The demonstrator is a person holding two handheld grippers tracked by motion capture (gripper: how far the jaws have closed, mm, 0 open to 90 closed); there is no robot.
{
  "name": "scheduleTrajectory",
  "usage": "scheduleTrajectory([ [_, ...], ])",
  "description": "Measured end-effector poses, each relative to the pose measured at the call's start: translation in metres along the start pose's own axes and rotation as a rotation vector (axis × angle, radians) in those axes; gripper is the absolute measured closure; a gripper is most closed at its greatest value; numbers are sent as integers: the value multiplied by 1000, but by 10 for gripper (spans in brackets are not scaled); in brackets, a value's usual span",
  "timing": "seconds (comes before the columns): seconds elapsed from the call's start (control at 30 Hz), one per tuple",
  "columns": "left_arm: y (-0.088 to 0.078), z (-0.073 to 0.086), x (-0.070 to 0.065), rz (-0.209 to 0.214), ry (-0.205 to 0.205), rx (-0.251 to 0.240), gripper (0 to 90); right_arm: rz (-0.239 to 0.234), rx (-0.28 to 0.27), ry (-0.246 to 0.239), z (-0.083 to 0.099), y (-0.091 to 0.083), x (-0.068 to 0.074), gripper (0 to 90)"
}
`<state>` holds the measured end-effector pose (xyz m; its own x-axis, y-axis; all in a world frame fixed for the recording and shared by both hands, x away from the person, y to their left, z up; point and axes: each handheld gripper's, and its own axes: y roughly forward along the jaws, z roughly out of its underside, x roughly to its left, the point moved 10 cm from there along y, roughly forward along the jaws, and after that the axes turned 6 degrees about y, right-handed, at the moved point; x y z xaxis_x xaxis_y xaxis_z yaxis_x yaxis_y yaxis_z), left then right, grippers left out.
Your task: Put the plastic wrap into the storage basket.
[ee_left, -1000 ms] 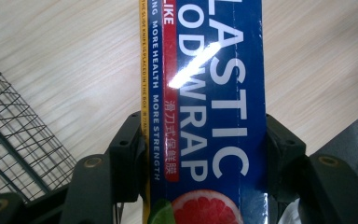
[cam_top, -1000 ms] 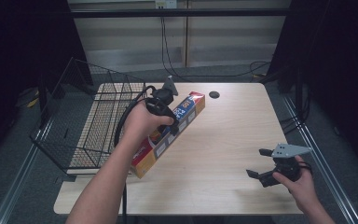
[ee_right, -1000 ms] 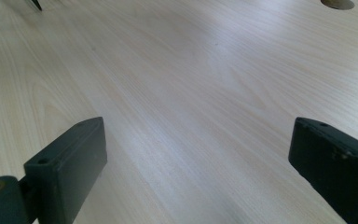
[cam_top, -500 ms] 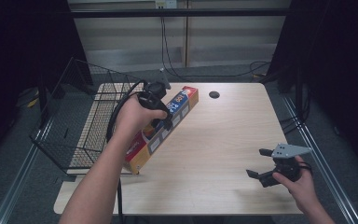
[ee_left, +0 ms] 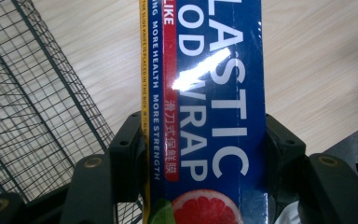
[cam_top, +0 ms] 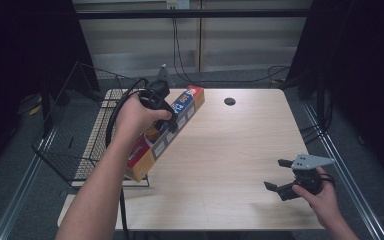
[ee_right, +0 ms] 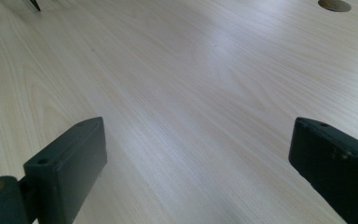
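One long blue plastic-wrap carton (cam_top: 167, 127), clamped in left gripper (cam_top: 162, 111), now lifts toward black wire basket (cam_top: 75, 135); right gripper (cam_top: 282, 177) idles agape.

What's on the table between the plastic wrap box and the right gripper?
Nothing: in the high view, bare wooden table runs from the plastic wrap box to the right gripper. The right gripper view shows bare wood ahead too.

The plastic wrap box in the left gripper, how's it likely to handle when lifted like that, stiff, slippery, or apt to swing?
The plastic wrap box probably stays stiff: it shows no sag while clamped by the left gripper. Its glossy face shows glare, so it may slip. Held across its long body, the ends could tilt or swing near the wire basket.
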<state>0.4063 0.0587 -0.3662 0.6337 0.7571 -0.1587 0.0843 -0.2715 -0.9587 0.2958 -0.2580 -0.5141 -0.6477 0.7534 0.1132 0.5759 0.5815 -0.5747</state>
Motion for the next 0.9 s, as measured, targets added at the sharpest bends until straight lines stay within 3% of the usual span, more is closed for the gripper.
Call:
scheduleTrajectory([
  [0.9, -26, 11, 28, -26, -85, -6, 431, 2, -1, -8, -1, 0, 1, 39],
])
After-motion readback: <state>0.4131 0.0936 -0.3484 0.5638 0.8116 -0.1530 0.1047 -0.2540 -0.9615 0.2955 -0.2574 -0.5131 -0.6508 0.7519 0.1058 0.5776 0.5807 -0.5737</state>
